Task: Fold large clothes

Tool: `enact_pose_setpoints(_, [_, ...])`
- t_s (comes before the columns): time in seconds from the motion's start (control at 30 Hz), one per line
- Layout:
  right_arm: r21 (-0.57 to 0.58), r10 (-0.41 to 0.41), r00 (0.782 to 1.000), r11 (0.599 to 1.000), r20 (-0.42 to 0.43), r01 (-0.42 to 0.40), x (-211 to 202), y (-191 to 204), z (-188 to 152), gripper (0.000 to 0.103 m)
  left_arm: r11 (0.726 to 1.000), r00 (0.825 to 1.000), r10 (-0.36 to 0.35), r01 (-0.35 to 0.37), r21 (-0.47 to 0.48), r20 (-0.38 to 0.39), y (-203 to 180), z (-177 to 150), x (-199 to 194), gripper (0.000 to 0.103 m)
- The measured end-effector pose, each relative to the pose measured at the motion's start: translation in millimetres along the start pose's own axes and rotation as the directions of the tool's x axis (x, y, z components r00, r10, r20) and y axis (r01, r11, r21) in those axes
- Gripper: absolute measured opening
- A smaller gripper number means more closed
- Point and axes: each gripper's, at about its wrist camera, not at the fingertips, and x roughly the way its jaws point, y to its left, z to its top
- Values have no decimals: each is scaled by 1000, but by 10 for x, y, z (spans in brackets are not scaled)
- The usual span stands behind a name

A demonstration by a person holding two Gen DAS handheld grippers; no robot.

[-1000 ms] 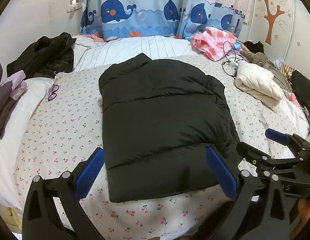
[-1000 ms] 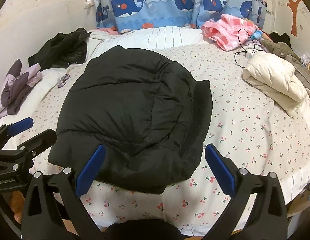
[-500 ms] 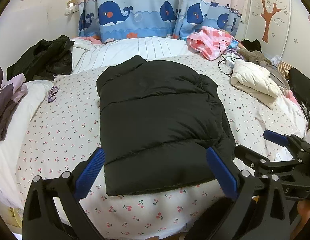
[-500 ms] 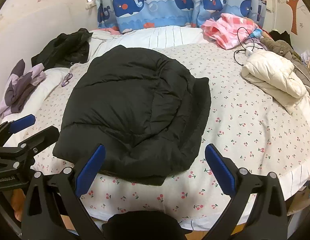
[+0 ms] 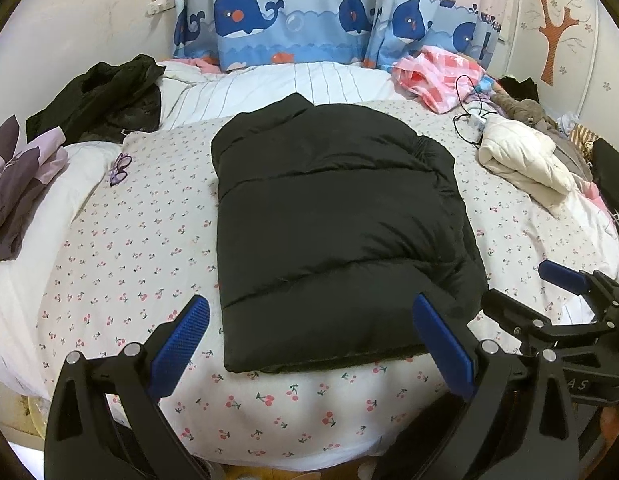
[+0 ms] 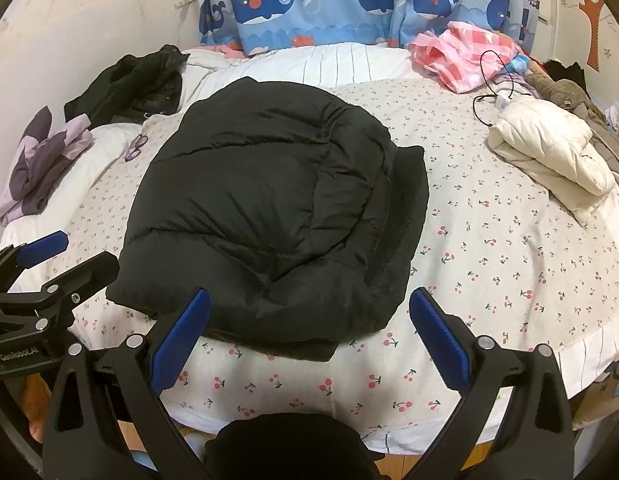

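Currently, jacket (image 5: 333,224): black, lying mid-bed (image 5: 121,240), long axis hem-to-collar away from tools.
Left tool (image 5: 309,340): released, empty, at jacket's hem.
Right tool (image 6: 307,328): released, empty, equally near.

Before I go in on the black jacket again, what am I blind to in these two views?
- Black jacket: sleeves folded under, hidden in both views.
- Its near hem: partly behind the right tongs in the right wrist view.
- Bed: near edge covered by the left tongs.
- Glasses: too small for detail.
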Motion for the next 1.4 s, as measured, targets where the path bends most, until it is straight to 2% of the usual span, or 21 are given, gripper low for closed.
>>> enact_pose_setpoints(0.4, [-15,-3,1000,1000,-19,3,50,72,10,96,1000,1000,4,-4,-6,-9,18,-7,-10,97])
enact_pose_setpoints(0.73, [-17,-41,998,999,-42,40,63,28,-4,96,1000,999,-1,0,-6,-45,50,-5,77,97])
enact_pose_setpoints(1.2, [-19,-25,999,1000,-44,24,55,-24,-8,96,1000,998,-24,24,-8,-51,-2,-1,99,97])
enact_pose_setpoints(1.4, [-21,-24,998,1000,-50,23,66,-19,-11,96,1000,999,-8,7,-18,-51,4,7,87,97])
